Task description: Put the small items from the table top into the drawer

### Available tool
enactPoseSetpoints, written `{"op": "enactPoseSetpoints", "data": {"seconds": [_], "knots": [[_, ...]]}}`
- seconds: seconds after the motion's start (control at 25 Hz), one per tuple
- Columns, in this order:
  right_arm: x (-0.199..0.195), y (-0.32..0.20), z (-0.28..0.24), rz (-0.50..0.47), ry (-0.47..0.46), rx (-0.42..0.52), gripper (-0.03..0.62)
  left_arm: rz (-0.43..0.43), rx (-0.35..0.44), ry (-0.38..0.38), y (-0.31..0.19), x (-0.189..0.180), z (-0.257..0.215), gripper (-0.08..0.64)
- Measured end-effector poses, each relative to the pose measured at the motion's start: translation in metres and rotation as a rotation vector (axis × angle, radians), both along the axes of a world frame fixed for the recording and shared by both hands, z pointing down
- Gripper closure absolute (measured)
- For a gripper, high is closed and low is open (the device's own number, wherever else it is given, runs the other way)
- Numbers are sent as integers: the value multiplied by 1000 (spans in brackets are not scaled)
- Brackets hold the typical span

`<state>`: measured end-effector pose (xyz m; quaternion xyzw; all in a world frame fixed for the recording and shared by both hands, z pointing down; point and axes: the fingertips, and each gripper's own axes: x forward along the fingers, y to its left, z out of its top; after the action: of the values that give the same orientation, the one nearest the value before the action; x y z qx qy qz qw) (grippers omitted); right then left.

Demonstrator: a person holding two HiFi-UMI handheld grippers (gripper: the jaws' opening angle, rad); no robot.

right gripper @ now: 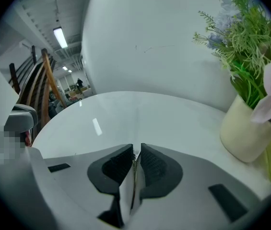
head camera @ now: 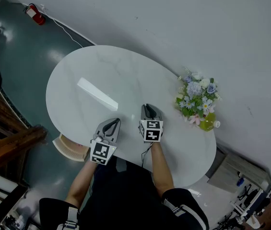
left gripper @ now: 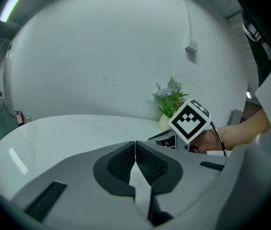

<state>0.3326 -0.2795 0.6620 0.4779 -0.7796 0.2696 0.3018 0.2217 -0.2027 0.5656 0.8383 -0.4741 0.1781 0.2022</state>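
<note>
**Two grippers over the counter**

Head view: the left gripper (head camera: 112, 123) and right gripper (head camera: 148, 110) are hanging side by side over the white counter (head camera: 125, 75). The drawer (head camera: 70, 147) (pale, ribbed) is jutting out under its near-left edge.

Left gripper view: its fingers are meeting at the tips.

Right gripper view: its fingers are pinching a thin sliver (right gripper: 135, 166), too slim to name.

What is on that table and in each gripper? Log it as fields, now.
table: white oval top, only a vase of flowers standing on its right side
loose small items: none in view
left gripper: jaws together, empty, above the near edge
right gripper: jaws nearly together on a thin sliver seen edge-on; what it is, cannot tell
drawer: not clearly visible
</note>
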Motion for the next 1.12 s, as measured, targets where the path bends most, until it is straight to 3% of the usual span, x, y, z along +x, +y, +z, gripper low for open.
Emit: {"op": "enactPoseSetpoints", "data": {"seconds": [0.48,1.12], "knots": [[-28,12,-56,-63,-68,95,522,-62,52,-8,8,-19,-28,540],[-105,75,-156,-267,-170,239,522,-221,132,-43,70,-79,-81,540]]}}
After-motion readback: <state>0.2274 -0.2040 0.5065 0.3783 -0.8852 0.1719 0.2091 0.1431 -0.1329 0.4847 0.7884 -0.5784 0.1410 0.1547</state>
